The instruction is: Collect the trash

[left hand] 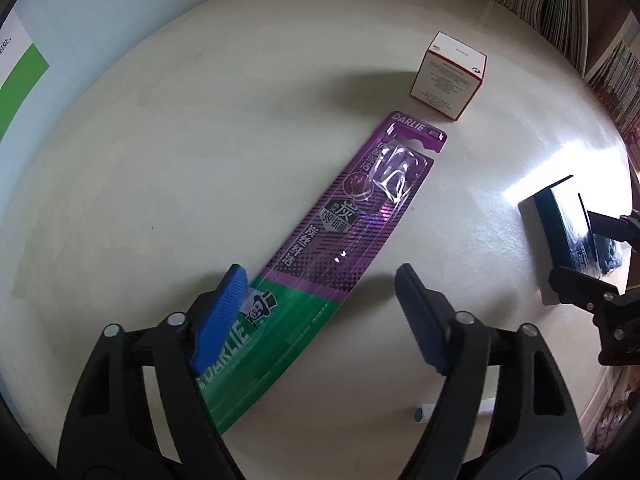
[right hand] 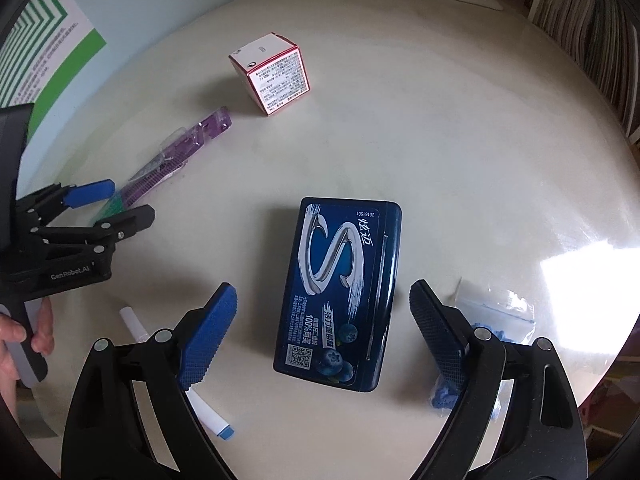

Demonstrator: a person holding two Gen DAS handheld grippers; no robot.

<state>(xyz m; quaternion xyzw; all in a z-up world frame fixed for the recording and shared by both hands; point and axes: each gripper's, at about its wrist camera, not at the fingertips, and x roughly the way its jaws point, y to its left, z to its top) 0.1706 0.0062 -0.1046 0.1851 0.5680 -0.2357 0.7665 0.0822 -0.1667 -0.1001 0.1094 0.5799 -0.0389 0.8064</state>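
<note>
1. A long, flat purple and green cardboard toothbrush blister pack (left hand: 336, 236) lies on a round, glossy cream table (left hand: 160, 160). "DARLIE" is printed at its purple top and again on the green bottom, beside a drawn man in a top hat. Chinese characters run down the middle. A clear plastic bubble sits near the top.
2. The left gripper (left hand: 320, 312) hovers over the green end of the pack with its fingers spread wide and nothing between them. The ribbed blue pad (left hand: 218, 320) hides part of the lower "DARLIE" lettering.
3. A small white cardboard cube box with red edges (left hand: 450, 76) stands just beyond the pack's top. Its fine print is too small to read.
4. From the right wrist view, a dark blue, rounded rectangular gum tin (right hand: 340, 292) lies flat on the table. It shows a large silver "S", Chinese characters, "100%", a QR code, pictured blueberries and the number "2016151".
5. The right gripper (right hand: 324, 336) frames the tin, fingers wide apart and touching nothing.
6. A clear zip bag holding small blue pieces (right hand: 492, 316) lies right of the tin, partly hidden behind the right finger.
7. A white tube with a blue tip (right hand: 208, 412) lies to the left, partly covered by the left finger.
</note>
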